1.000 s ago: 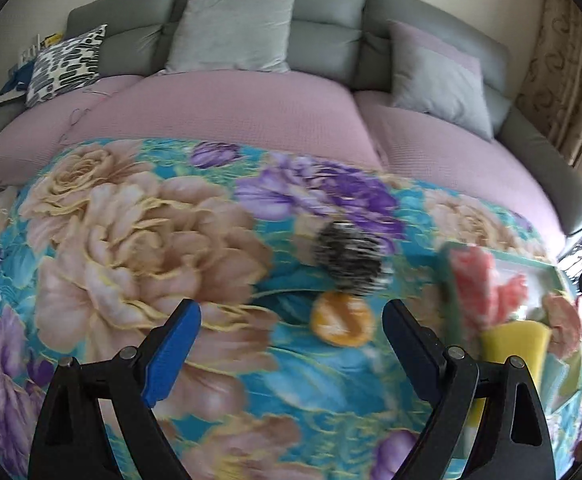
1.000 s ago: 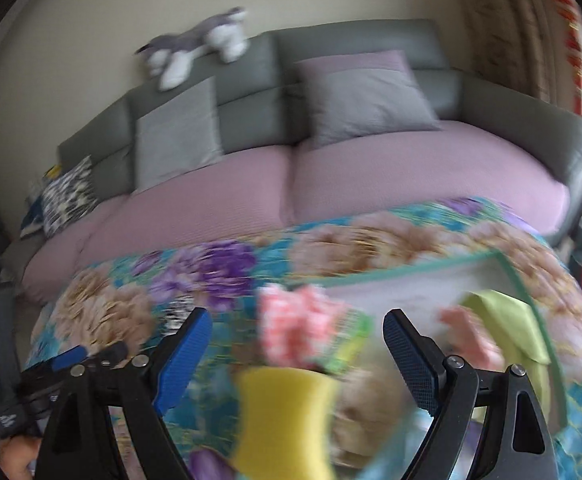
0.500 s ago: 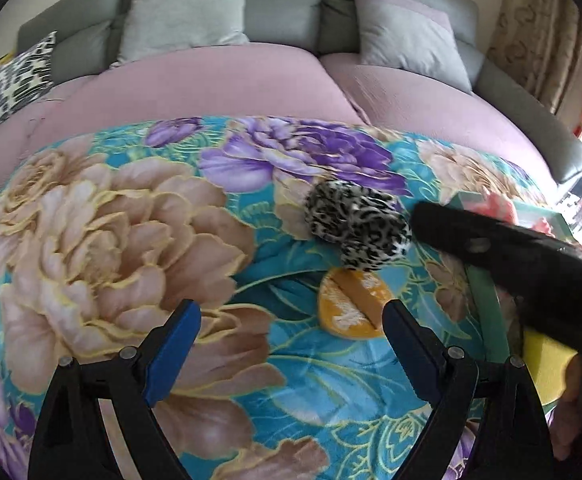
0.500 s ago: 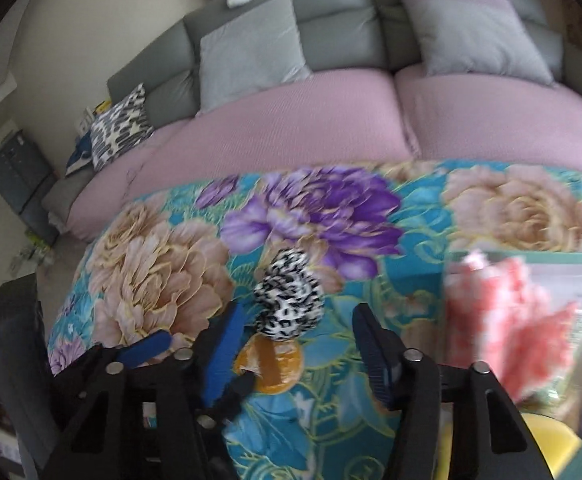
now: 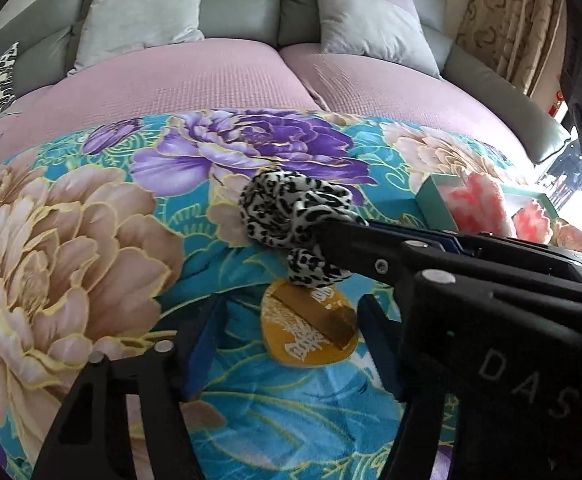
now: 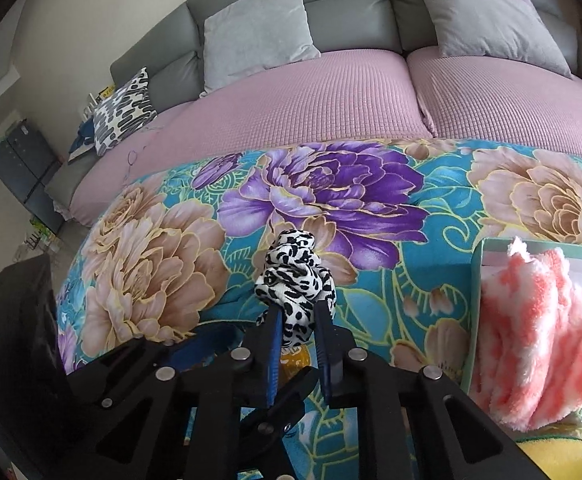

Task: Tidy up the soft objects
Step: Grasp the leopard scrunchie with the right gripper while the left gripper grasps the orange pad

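A black-and-white leopard-print scrunchie (image 6: 293, 276) lies on the floral blanket (image 6: 151, 248). My right gripper (image 6: 297, 318) is shut on its near end; in the left wrist view it reaches in from the right onto the scrunchie (image 5: 291, 208). My left gripper (image 5: 291, 316) is open and empty, with its fingers on either side of an orange round pouch (image 5: 309, 324) just in front of the scrunchie. In the right wrist view the pouch is mostly hidden behind my fingers.
A teal-rimmed tray (image 6: 476, 276) at the right holds a pink-and-white fluffy cloth (image 6: 527, 332) and a yellow sponge (image 6: 555, 456); its rim also shows in the left wrist view (image 5: 437, 204). Behind the blanket is a sofa with pink covers (image 5: 211, 76) and grey cushions (image 5: 143, 8).
My right gripper moved left from over the tray to the scrunchie and closed on it. My left gripper moved forward and its fingers narrowed around the orange pouch.
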`<state>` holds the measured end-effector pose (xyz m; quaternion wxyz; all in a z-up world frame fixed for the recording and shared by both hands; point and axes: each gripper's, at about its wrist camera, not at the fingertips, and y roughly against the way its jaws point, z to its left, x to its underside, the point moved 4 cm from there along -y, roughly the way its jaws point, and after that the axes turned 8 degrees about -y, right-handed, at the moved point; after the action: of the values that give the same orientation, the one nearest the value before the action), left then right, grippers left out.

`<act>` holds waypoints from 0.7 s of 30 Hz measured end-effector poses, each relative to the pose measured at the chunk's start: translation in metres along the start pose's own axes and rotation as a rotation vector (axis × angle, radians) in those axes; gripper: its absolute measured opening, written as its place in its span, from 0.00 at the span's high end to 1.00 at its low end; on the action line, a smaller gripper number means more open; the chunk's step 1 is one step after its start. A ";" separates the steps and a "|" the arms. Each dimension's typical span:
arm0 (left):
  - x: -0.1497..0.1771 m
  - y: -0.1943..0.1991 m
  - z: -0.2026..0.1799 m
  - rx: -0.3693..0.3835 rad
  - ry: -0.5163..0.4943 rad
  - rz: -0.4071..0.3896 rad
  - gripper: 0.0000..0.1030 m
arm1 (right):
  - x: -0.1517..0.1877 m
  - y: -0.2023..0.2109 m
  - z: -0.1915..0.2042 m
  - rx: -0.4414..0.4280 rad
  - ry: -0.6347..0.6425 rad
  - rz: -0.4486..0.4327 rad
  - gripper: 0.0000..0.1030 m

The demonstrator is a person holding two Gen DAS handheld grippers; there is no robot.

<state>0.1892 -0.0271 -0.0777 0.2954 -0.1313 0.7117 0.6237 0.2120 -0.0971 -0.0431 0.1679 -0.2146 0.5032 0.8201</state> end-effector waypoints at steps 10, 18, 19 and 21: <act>0.000 -0.001 -0.008 0.053 -0.026 -0.013 0.68 | -0.002 0.008 -0.005 -0.028 -0.021 -0.016 0.91; -0.002 0.013 -0.002 0.035 -0.009 -0.033 0.77 | -0.004 0.037 -0.008 -0.059 -0.049 -0.066 0.92; -0.001 0.013 -0.002 0.034 -0.008 -0.030 0.77 | -0.003 0.041 -0.009 -0.059 -0.054 -0.071 0.92; 0.001 0.014 -0.001 0.030 0.000 -0.030 0.77 | -0.002 0.051 -0.013 -0.056 -0.066 -0.086 0.93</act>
<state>0.1806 -0.0255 -0.0672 0.3066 -0.1378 0.7188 0.6085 0.1915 -0.1311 -0.0091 0.2134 -0.2137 0.4645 0.8325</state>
